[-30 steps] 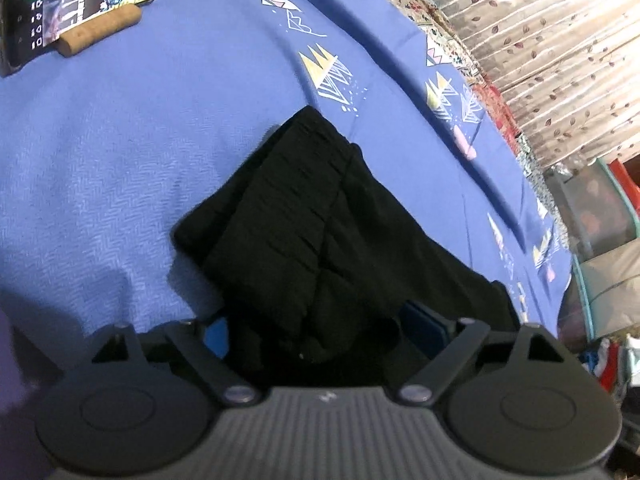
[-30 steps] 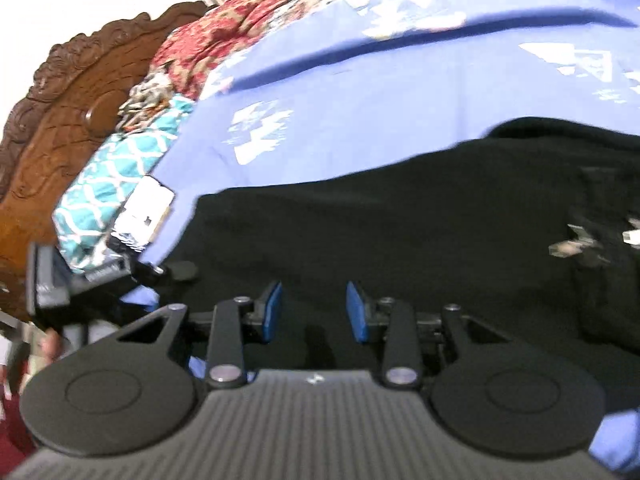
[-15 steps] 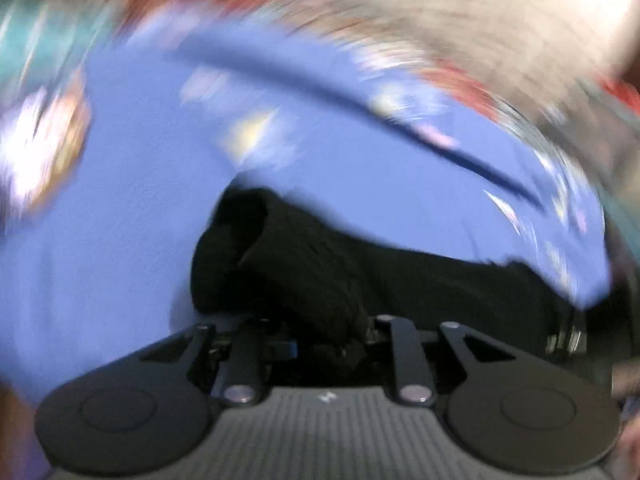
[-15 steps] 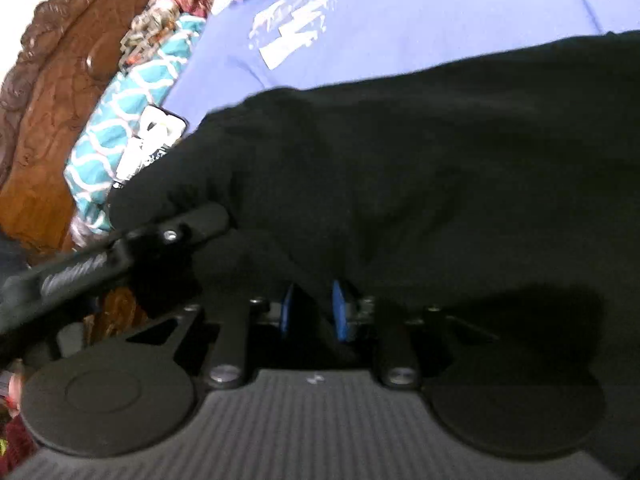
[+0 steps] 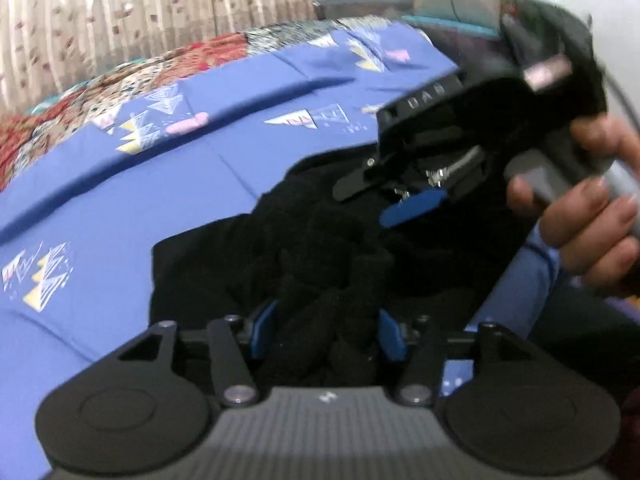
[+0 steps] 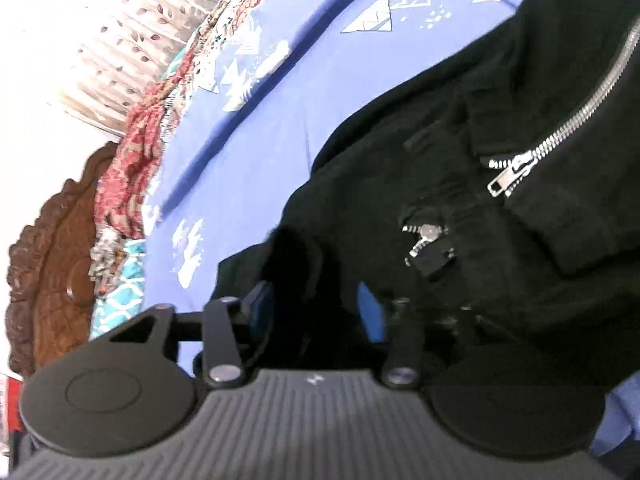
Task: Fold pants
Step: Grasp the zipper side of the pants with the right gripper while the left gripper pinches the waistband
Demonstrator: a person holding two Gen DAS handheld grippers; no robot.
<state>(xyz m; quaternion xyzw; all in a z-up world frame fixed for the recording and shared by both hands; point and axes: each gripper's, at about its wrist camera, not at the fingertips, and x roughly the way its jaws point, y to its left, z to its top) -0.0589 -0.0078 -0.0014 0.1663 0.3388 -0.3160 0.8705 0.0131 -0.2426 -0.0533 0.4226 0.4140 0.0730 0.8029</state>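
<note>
Left wrist view, bottom centre: the left gripper (image 5: 326,330) has its jaws parted, having just been opening, with a bunched fold of the black pants (image 5: 280,248) lying between the blue pads (image 5: 262,328). Whether the pads still press the cloth cannot be told. The pants occupy the centre of the frame, heaped on the blue bedsheet (image 5: 140,200). At right of the frame, a hand (image 5: 592,216) holds the right gripper (image 5: 412,204), one blue pad visible just over the pants. Beyond, along the upper left, a patterned quilt (image 5: 120,80) borders the sheet, with a curtain (image 5: 140,12) behind.

Right wrist view, bottom centre: the right gripper's jaws are also parted, having just been opening, with a dark fold of the pants (image 6: 460,160) between them; pad contact cannot be told. A silver zipper (image 6: 560,136) runs across the upper right. At far left stands a carved wooden headboard (image 6: 48,260).
</note>
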